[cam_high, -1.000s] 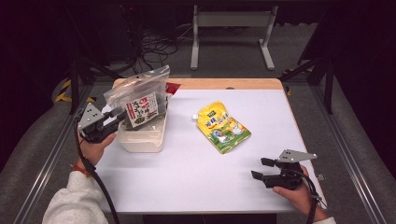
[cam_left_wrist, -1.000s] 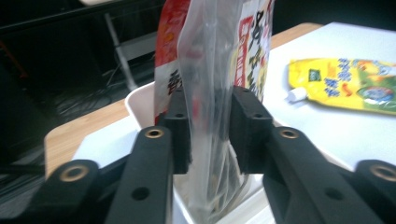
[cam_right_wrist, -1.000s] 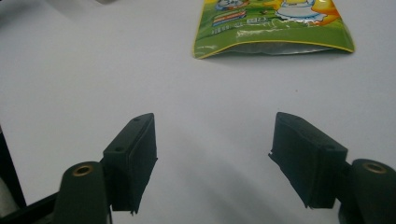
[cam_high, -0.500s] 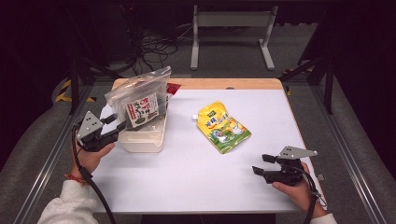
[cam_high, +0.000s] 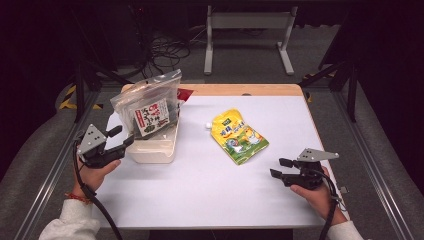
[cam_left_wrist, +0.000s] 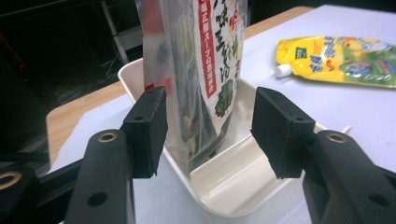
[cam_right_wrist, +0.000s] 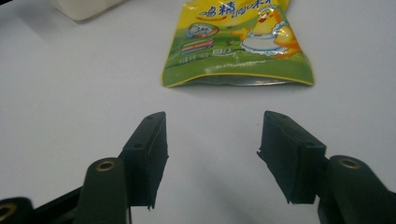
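Black jaws of the left gripper (cam_left_wrist: 208, 135) stand apart with nothing pressed between them; they have just been opening, and the clear seaweed packet (cam_left_wrist: 196, 60) stands ahead of the pads rather than in them. That packet leans upright in the white bin (cam_left_wrist: 233, 182), so this part of the work looks done: one item packed and let go. Across the table, the right gripper (cam_right_wrist: 212, 154) has empty jaws, parted and lately narrowing, aimed at the yellow pouch (cam_right_wrist: 238, 42), which lies flat on the white table (cam_high: 200, 195) just ahead of the pads, well apart from the bin. A red item seems to lie behind the packet, though the high view is too small to be sure. Left to do, by this reading: grip the pouch and carry it to the bin.
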